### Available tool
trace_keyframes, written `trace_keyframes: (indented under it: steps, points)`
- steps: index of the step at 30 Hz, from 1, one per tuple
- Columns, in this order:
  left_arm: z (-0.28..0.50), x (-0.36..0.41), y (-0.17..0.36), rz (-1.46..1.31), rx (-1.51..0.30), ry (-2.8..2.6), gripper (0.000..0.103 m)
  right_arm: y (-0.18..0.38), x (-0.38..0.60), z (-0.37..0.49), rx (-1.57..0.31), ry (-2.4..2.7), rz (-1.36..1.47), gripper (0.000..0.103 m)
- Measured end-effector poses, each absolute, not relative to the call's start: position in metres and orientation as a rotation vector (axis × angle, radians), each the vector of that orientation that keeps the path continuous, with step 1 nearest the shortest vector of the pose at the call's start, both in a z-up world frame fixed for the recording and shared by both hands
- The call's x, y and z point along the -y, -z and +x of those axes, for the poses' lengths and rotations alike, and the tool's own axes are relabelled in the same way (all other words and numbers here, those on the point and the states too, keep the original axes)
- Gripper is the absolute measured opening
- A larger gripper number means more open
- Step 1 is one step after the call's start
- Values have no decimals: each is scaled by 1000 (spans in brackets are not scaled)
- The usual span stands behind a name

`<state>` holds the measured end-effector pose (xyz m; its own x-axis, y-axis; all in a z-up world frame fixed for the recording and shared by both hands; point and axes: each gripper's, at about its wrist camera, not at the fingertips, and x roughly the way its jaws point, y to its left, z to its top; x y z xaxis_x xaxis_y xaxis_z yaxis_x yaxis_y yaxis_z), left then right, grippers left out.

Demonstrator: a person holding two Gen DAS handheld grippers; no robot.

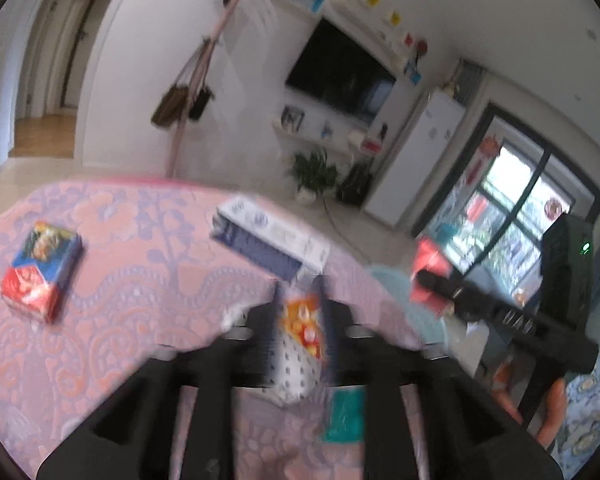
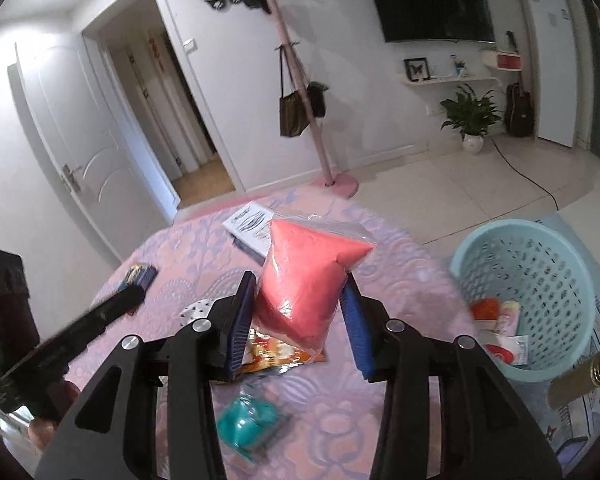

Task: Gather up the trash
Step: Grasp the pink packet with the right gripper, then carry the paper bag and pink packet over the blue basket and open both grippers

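My right gripper (image 2: 298, 314) is shut on a clear bag of pink-red filling (image 2: 304, 280) and holds it above the pink tablecloth (image 2: 340, 420); the left wrist view shows that bag (image 1: 428, 264) at the right. My left gripper (image 1: 300, 292) stands open low over the table. An orange and white dotted snack packet (image 1: 300, 332) shows between its fingers; the view is blurred and I see no pad pressing it. That packet (image 2: 276, 354) lies flat on the cloth. A teal wrapper (image 2: 248, 420) lies nearer.
A pale teal perforated basket (image 2: 480, 264) stands off the table's right edge with several wrappers inside. A blue and red box (image 1: 40, 272) and a white and blue box (image 1: 268, 236) lie on the cloth. A hand (image 1: 552, 412) grips the right tool.
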<state>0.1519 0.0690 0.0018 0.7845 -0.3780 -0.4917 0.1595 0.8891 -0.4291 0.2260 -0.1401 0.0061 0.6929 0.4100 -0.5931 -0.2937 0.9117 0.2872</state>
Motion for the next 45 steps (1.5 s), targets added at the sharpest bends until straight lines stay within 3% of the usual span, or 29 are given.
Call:
trace_keyframes:
  steps: [1, 4, 9, 11, 12, 13, 17, 26, 33, 39, 45]
  points:
    - [150, -69, 3, -377, -629, 271, 59, -7, 144, 225, -701, -392, 184, 40]
    - [155, -62, 18, -361, -744, 238, 70, -4, 161, 223, -707, -382, 228, 40]
    - [177, -36, 42, -362, -899, 181, 71, 9, 186, 217, -740, -385, 289, 40]
    - [182, -29, 47, -347, -916, 139, 68, 11, 190, 214, -738, -383, 290, 40]
    - [185, -25, 49, -332, -922, 123, 59, 12, 193, 212, -735, -383, 295, 39]
    - [187, -21, 49, -313, -929, 114, 42, 12, 196, 211, -733, -382, 296, 40]
    - [180, -22, 45, -290, -898, 107, 24, 10, 215, 206, -714, -369, 316, 40]
    - [149, -12, -17, -304, -698, 210, 21, 7, 246, 205, -663, -317, 329, 40]
    - [178, 59, -52, -262, -668, 360, 21, 0, 290, 223, -640, -177, 324, 40]
    - [223, 139, -51, -216, -711, 494, 21, 24, 335, 259, -733, -31, 352, 40]
    - [270, 197, -14, -176, -811, 570, 21, 74, 371, 291, -857, 87, 390, 40]
